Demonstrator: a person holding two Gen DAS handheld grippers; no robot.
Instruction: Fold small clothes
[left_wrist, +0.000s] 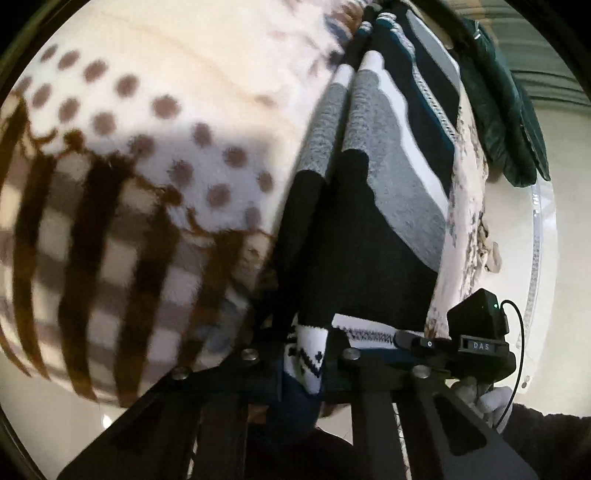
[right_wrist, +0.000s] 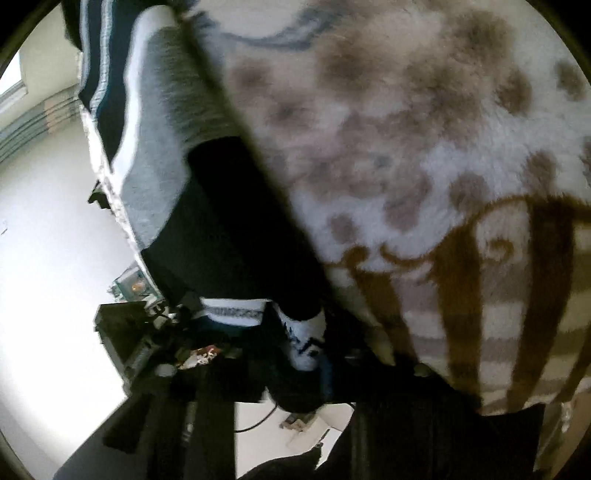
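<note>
A knitted garment (left_wrist: 354, 206) with black, grey, white and navy bands hangs stretched between both grippers. Its white patterned hem (left_wrist: 308, 354) is pinched in my left gripper (left_wrist: 303, 354), which is shut on it. In the right wrist view the same garment (right_wrist: 207, 206) runs up from my right gripper (right_wrist: 303, 343), which is shut on the white patterned hem (right_wrist: 304, 341). The other gripper's black body (left_wrist: 476, 332) holds the hem close beside mine. The fingertips are mostly hidden by cloth.
A fluffy white blanket with brown dots and dark brown stripes (left_wrist: 129, 177) lies right behind the garment; it also fills the right wrist view (right_wrist: 424, 166). A dark green cloth (left_wrist: 506, 110) lies at the upper right. Pale floor (right_wrist: 48, 258) and dark equipment (right_wrist: 133, 332) show at left.
</note>
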